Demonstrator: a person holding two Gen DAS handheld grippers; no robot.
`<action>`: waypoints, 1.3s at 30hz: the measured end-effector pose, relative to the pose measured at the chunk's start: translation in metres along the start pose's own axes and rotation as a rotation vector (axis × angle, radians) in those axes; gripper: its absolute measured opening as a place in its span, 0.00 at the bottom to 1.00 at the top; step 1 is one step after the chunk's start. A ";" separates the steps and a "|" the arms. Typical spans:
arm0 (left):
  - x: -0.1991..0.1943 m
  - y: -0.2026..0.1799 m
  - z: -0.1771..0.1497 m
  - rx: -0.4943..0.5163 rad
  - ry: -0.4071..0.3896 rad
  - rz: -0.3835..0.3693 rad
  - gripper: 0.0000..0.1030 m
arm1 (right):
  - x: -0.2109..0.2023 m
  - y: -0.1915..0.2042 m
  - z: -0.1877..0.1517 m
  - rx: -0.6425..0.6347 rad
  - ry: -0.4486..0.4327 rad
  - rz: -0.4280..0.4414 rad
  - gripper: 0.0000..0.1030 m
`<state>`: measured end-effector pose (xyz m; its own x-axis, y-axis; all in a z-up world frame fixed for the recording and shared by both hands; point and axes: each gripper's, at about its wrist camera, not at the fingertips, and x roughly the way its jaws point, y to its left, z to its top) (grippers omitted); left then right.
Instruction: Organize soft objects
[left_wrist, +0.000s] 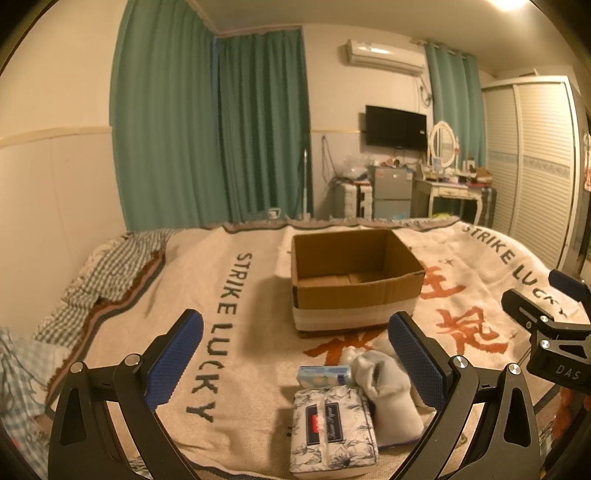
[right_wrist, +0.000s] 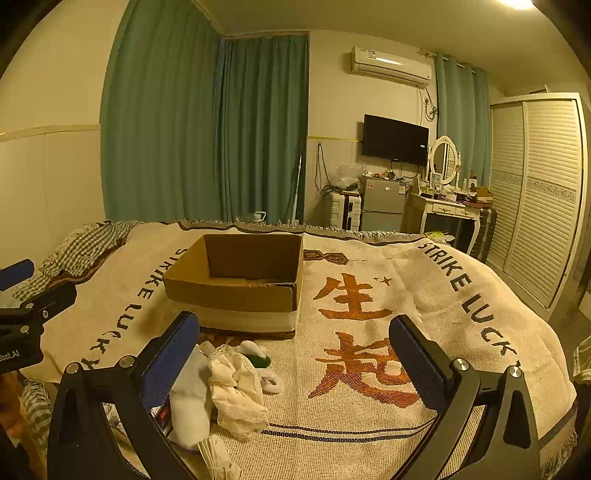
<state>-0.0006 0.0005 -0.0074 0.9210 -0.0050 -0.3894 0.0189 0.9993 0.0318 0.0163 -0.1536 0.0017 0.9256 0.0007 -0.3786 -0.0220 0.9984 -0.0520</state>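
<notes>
While both tools hover above the bed, here is how things stand.

Left gripper (left_wrist: 295, 354): jaws spread wide, blue pads well apart, nothing held or touched; the soft pile lies below, between the fingers.
Right gripper (right_wrist: 293, 354): likewise wide open and empty, above bare blanket, with the pile under its left finger.
Tissue pack (left_wrist: 332, 428): floral wrapper, flat on the blanket at the near edge of the pile.
Small blue packet (left_wrist: 324, 374): just behind the tissue pack, touching the grey sock.
Grey sock (left_wrist: 384, 384): crumpled, just right of the tissue pack, close to the left gripper's right finger.
Cream cloth (right_wrist: 238, 391): bunched with lace trim, resting against a white sock (right_wrist: 190, 406).
Green-and-white item (right_wrist: 258, 356): on the far side of the cream cloth (too small to tell what it is).
Cardboard box (left_wrist: 354, 295): open-topped, upright, beyond the pile near the blanket's middle; I see nothing soft inside.
Blanket (right_wrist: 369, 435): printed "STRIKE LUCKY", covers the bed; broad bare room right of the pile and box.
Edges: the bed drops off at the right toward a louvred wardrobe (right_wrist: 535, 192); checked bedding (left_wrist: 110, 273) bunches at the far left.
</notes>
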 end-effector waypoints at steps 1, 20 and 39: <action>0.000 0.000 0.000 0.001 0.001 -0.002 0.99 | 0.000 0.000 0.000 0.000 0.000 -0.001 1.00; 0.001 -0.003 0.000 0.003 0.003 -0.002 0.99 | -0.001 0.001 0.000 -0.002 0.001 0.002 1.00; -0.007 0.004 0.000 -0.001 0.039 0.008 0.99 | -0.013 0.007 0.001 -0.036 0.003 0.020 1.00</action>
<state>-0.0070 0.0043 -0.0049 0.9052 0.0042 -0.4250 0.0115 0.9993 0.0343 0.0047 -0.1469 0.0077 0.9239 0.0200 -0.3822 -0.0536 0.9956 -0.0775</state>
